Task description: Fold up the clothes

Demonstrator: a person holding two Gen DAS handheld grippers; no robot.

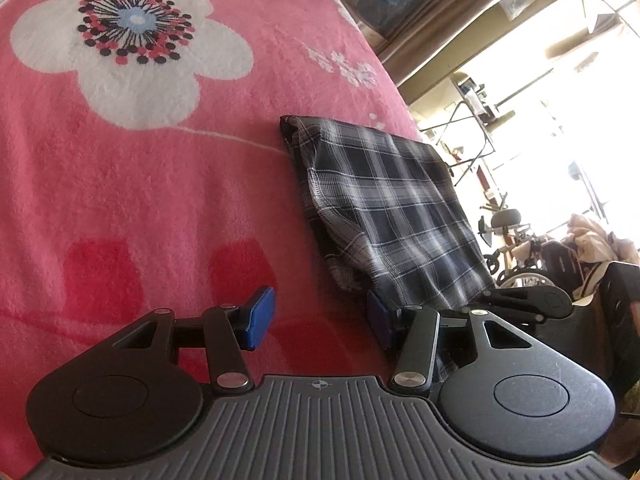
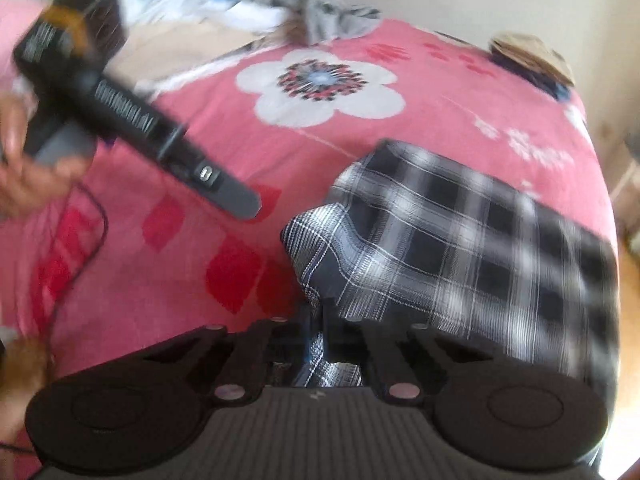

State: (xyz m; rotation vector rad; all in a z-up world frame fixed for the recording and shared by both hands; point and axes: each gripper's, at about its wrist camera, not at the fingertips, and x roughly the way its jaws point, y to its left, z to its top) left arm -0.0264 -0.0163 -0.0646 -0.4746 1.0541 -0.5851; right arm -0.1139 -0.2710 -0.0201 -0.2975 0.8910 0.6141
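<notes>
A folded black-and-white plaid garment [image 2: 460, 240] lies on a bed covered by a pink flowered blanket [image 1: 160, 200], near the bed's right edge. The right claw [image 2: 320, 320] is pressed together, pinching the garment's near corner. The left claw [image 1: 320, 320] is spread, its right pad against the cloth's near edge, gripping nothing. Lifting by that one pinched corner would likely let the loose layers slide apart and spoil the fold, or drag the garment off the bed's edge
</notes>
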